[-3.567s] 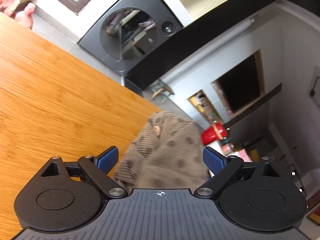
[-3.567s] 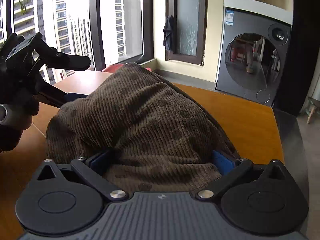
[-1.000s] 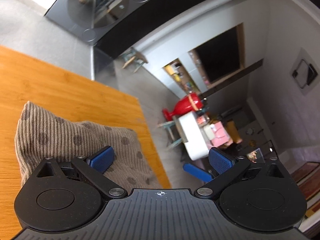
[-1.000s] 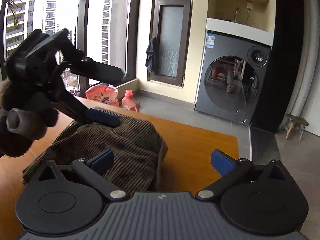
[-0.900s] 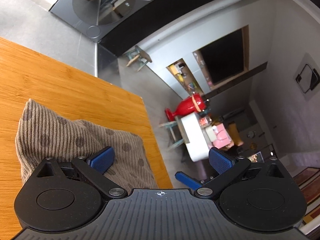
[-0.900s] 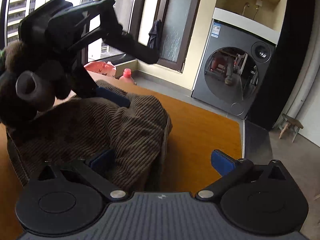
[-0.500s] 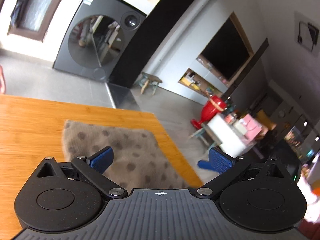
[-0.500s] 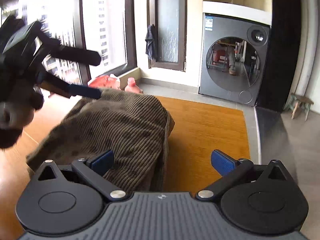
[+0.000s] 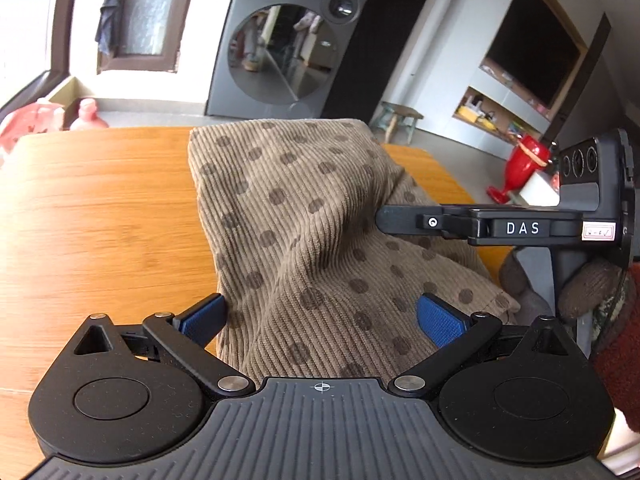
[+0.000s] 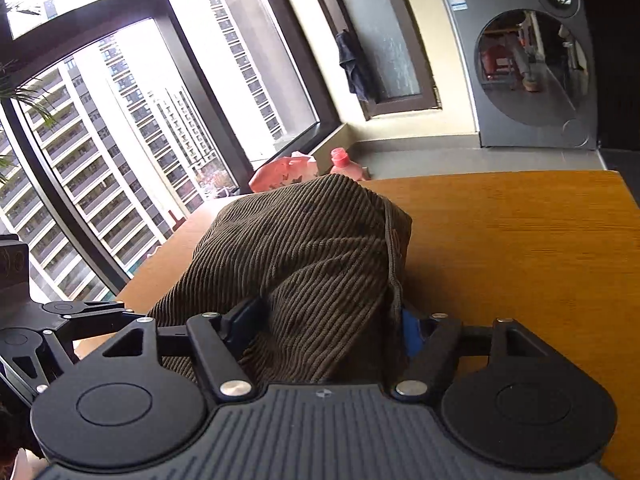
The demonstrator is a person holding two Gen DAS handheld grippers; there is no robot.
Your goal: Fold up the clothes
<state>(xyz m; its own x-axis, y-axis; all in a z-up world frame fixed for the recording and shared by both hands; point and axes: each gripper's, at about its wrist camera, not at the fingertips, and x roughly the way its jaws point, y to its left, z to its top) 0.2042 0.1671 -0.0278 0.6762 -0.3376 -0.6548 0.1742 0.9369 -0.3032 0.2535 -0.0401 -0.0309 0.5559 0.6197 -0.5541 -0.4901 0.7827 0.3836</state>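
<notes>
The brown dotted garment (image 9: 304,216) lies bunched on the wooden table (image 9: 100,216), its near edge between the spread fingers of the left gripper (image 9: 320,318), while the right gripper (image 10: 326,326), released half a second ago, now clenches its fold

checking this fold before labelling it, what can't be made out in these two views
- Right gripper fingertips: right wrist view, buried in the brown corduroy garment.
- Right gripper's grip: left wrist view, only one black finger shows, its tip sunk in cloth.
- Garment's near edge: left wrist view, hidden behind the left gripper body.
- Garment type: bunched in both views.
</notes>
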